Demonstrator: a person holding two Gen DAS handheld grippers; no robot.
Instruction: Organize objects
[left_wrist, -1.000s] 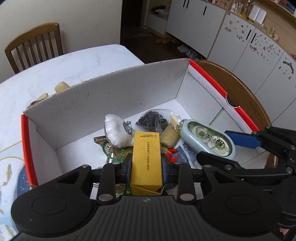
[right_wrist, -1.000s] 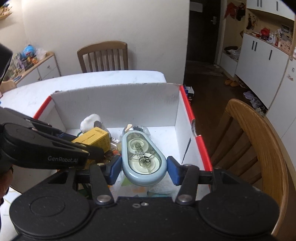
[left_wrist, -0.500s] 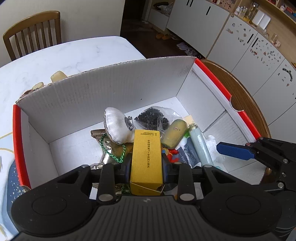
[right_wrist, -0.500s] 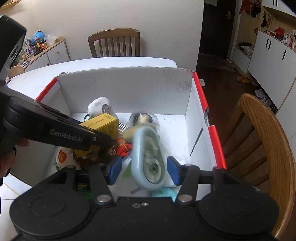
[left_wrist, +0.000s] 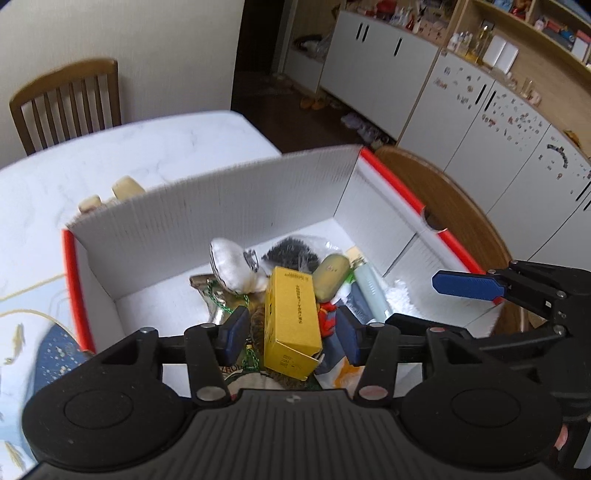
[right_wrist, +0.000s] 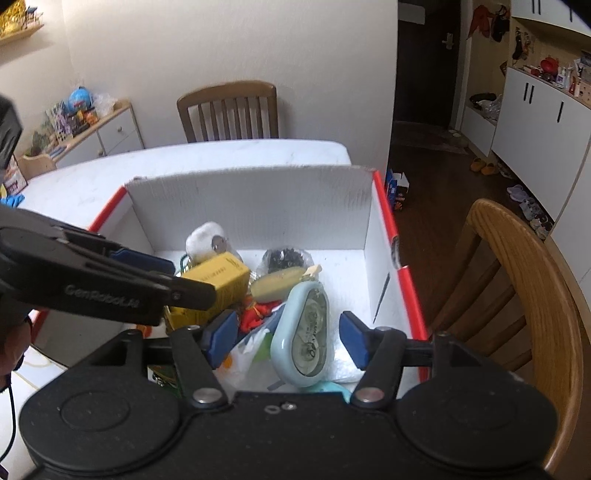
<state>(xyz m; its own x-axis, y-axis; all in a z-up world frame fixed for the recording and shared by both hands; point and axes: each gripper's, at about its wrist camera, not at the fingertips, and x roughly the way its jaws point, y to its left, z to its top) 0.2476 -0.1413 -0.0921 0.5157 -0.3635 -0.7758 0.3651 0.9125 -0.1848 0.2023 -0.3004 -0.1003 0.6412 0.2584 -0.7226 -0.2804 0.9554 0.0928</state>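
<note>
Both jaws opening over the box (left_wrist: 207, 218) on the table (left_wrist: 147, 147): left hand-held gripper (left_wrist: 291, 334) straddles the yellow carton (left_wrist: 291, 314) without touching, right hand-held gripper (right_wrist: 284, 338) likewise clear of the tape dispenser (right_wrist: 304, 332) lying inside.

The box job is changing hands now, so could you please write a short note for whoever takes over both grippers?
Left gripper: jaws opening, pads clear of the yellow carton, which lies in the box.
Right gripper: jaws opening, nothing gripped; the tape dispenser lies between them on the pile.
Done: carton and dispenser are in the box.
Left: lift both grippers out; two small things sit behind the box.
</note>
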